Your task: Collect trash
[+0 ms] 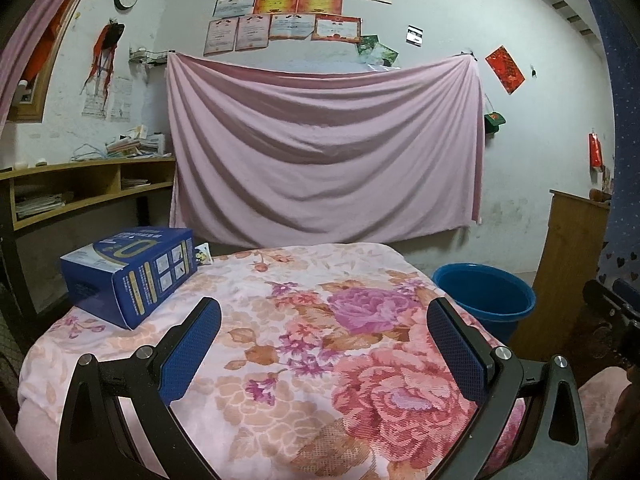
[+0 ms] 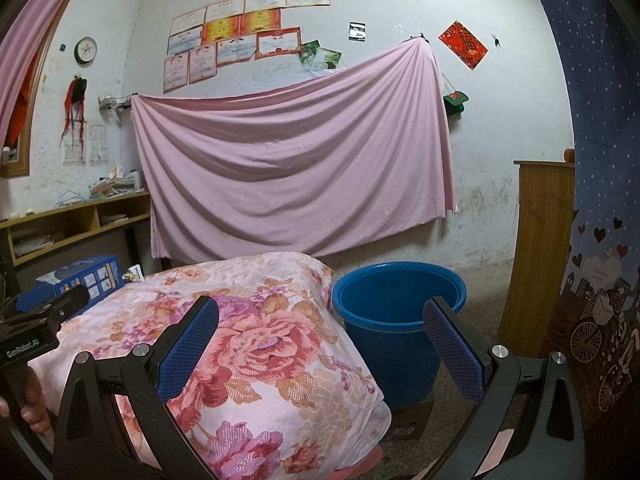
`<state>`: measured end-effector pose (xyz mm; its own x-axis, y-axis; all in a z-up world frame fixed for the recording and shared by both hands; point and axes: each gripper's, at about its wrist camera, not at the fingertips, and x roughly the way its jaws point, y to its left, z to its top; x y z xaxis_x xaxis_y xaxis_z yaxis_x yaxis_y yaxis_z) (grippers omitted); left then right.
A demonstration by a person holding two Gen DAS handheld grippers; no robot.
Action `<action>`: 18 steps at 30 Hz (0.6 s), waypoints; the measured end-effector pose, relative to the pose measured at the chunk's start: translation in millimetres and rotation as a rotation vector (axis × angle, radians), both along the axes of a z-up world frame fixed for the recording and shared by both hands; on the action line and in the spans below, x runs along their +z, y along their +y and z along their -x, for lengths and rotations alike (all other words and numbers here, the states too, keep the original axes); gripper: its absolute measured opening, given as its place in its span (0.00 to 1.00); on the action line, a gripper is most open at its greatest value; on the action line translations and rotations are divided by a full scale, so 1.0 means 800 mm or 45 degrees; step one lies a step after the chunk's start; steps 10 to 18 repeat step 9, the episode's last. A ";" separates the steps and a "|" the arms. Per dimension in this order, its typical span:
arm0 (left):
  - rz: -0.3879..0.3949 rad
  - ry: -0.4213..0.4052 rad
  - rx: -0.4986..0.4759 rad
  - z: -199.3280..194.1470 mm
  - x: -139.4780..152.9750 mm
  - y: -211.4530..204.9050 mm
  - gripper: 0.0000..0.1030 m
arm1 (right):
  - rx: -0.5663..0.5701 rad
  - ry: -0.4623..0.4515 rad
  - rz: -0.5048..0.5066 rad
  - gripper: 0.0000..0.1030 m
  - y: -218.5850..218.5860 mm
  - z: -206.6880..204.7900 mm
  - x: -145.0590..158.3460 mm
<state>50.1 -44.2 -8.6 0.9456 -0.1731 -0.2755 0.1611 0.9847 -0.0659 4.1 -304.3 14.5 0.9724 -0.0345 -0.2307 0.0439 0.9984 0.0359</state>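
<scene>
A blue cardboard box (image 1: pixel 132 276) lies on the far left corner of the floral blanket (image 1: pixel 304 340), with a small printed wrapper (image 1: pixel 203 255) just behind it. My left gripper (image 1: pixel 324 312) hovers open over the blanket, right of the box, with nothing between its blue pads. A blue plastic bucket (image 2: pixel 396 320) stands on the floor beside the blanket's right edge. My right gripper (image 2: pixel 320 312) is open and empty, one finger over the blanket and the other in front of the bucket. In the right wrist view the box (image 2: pixel 84 278) and wrapper (image 2: pixel 134 272) appear far left.
A pink sheet (image 1: pixel 324 148) hangs on the back wall. A wooden shelf (image 1: pixel 80 188) with papers runs along the left wall. A wooden cabinet (image 2: pixel 536 252) and a dark blue patterned curtain (image 2: pixel 600 200) stand on the right. The bucket rests on a flat cardboard piece (image 2: pixel 412 416).
</scene>
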 end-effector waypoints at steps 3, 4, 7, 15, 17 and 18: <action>-0.001 -0.002 0.007 -0.001 -0.001 0.002 0.98 | 0.000 0.001 0.000 1.00 0.000 0.000 0.000; -0.002 -0.002 0.008 -0.001 -0.001 0.003 0.98 | 0.000 0.002 0.001 1.00 0.000 0.000 0.000; -0.003 -0.001 0.009 -0.002 -0.001 0.003 0.98 | 0.000 0.002 0.000 1.00 0.001 0.000 0.000; -0.004 0.000 0.009 -0.002 -0.001 0.004 0.98 | 0.000 0.003 0.000 1.00 0.001 0.000 -0.002; -0.004 0.000 0.009 -0.002 -0.001 0.004 0.98 | 0.000 0.003 0.000 1.00 0.001 0.000 -0.002; -0.004 0.000 0.009 -0.002 -0.001 0.004 0.98 | 0.000 0.003 0.000 1.00 0.001 0.000 -0.002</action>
